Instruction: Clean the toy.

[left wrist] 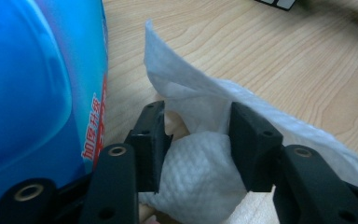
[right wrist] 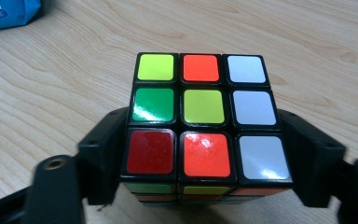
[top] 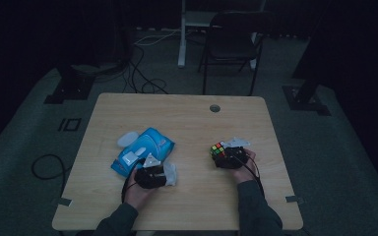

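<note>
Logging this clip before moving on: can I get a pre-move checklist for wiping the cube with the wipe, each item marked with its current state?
1. Left gripper has the white wipe between its fingers: ok.
2. Right gripper clamps the puzzle cube on two opposite sides: ok.
3. Cube top face exposed and facing up for wiping: ok.
4. Wipe free of the blue wipe pack: cannot tell; the pack sits right beside the left fingers.
5. Wipe and cube in contact: not ok; in the high view they are apart on the table.
6. Bare table between the two grippers: ok.
</note>
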`<state>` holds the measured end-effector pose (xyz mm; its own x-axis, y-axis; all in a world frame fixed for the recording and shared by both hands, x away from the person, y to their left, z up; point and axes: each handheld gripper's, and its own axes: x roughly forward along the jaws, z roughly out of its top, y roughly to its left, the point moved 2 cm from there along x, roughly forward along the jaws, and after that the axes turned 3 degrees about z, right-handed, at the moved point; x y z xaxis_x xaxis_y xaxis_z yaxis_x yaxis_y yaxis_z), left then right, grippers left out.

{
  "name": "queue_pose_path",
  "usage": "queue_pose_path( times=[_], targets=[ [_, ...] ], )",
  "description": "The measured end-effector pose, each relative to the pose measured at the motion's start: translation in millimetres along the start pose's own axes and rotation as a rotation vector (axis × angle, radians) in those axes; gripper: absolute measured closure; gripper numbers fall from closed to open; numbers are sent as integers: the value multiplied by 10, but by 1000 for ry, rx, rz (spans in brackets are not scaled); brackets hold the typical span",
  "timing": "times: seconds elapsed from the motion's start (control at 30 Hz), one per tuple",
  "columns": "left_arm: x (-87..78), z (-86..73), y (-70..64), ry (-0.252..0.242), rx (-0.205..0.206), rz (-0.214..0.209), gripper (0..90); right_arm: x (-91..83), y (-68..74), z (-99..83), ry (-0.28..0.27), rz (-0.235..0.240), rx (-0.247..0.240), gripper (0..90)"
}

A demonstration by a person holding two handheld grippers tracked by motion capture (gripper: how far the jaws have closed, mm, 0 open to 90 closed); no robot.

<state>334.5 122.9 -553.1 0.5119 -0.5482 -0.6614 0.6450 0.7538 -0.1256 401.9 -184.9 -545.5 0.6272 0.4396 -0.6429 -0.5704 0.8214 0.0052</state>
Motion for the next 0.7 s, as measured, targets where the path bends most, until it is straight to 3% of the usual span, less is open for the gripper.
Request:
queue_pose_path(
  times=[0.37, 0.7],
  targets=[
    [-85, -22, -39, -5, 12, 17, 469, -19, 10, 7, -3, 14, 6, 169],
    [-226, 73, -42, -52, 34, 54, 447, -63, 2, 23, -28, 12, 5, 170]
  ],
)
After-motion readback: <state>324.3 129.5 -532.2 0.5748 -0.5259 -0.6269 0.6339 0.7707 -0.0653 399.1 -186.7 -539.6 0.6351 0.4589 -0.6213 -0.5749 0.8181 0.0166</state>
